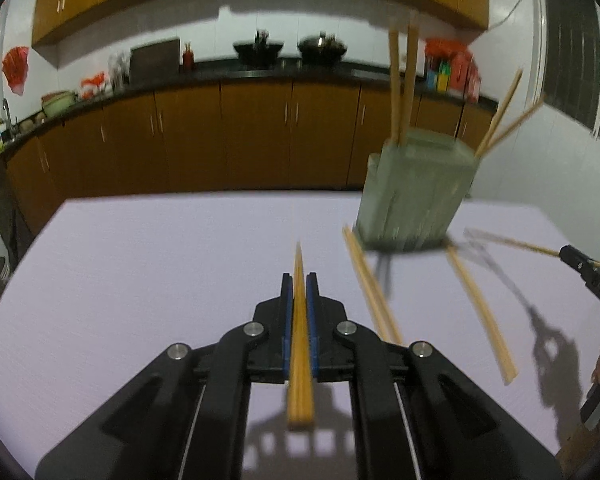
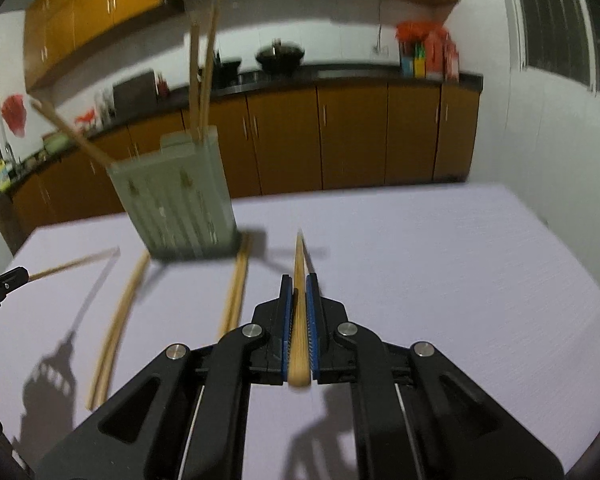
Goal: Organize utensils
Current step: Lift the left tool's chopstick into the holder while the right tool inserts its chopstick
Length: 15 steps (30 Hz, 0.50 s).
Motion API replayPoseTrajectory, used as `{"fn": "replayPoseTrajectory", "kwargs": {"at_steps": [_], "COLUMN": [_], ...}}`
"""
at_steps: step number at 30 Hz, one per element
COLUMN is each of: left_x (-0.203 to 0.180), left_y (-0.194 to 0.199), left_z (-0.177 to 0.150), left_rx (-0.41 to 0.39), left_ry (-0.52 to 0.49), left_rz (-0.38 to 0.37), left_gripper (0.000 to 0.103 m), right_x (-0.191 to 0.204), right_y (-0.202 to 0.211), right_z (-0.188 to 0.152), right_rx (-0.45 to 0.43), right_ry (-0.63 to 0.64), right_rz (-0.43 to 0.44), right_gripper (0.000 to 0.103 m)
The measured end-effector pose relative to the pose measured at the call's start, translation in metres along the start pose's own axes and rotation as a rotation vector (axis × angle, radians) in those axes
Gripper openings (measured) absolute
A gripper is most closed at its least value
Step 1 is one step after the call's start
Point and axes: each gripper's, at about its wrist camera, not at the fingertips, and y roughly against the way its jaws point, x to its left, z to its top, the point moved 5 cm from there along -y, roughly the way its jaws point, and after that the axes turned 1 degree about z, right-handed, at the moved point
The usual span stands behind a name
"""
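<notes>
- Between the left gripper point(image 1: 299, 280) pads sits a pair of chopsticks point(image 1: 299, 344), clamped tight, tips pointing forward over the white table point(image 1: 160, 280).
- Ahead to its right stands the green holder point(image 1: 414, 192), chopsticks sticking up from it.
- Loose chopsticks point(image 1: 370, 288) lie beside the holder.
- The right gripper point(image 2: 299, 280) pinches a single chopstick point(image 2: 299, 320); the holder is ahead to its left.

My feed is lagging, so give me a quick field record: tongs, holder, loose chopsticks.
left tongs: shut on chopstick pair
right tongs: shut on chopsticks
holder: upright on table, two chopstick pairs inside
loose chopsticks: two pairs flat on table, in front of holder
</notes>
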Motion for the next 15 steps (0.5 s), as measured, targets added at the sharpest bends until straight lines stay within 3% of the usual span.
{"fn": "replayPoseTrajectory", "kwargs": {"at_steps": [5, 15], "left_x": [-0.005, -0.025], "left_y": [0.022, 0.047], "left_z": [0.035, 0.072], "left_rx": [-0.086, -0.161], "left_ry": [-0.010, -0.031], "left_rz": [-0.031, -0.120], "left_gripper": [0.008, 0.008], "right_x": [0.010, 0.020], "right_y": [0.015, 0.039], "right_z": [0.031, 0.076], "right_rx": [-0.097, -0.202], "right_ry": [0.006, -0.004], "right_rz": [0.009, 0.062], "right_gripper": [0.008, 0.008]}}
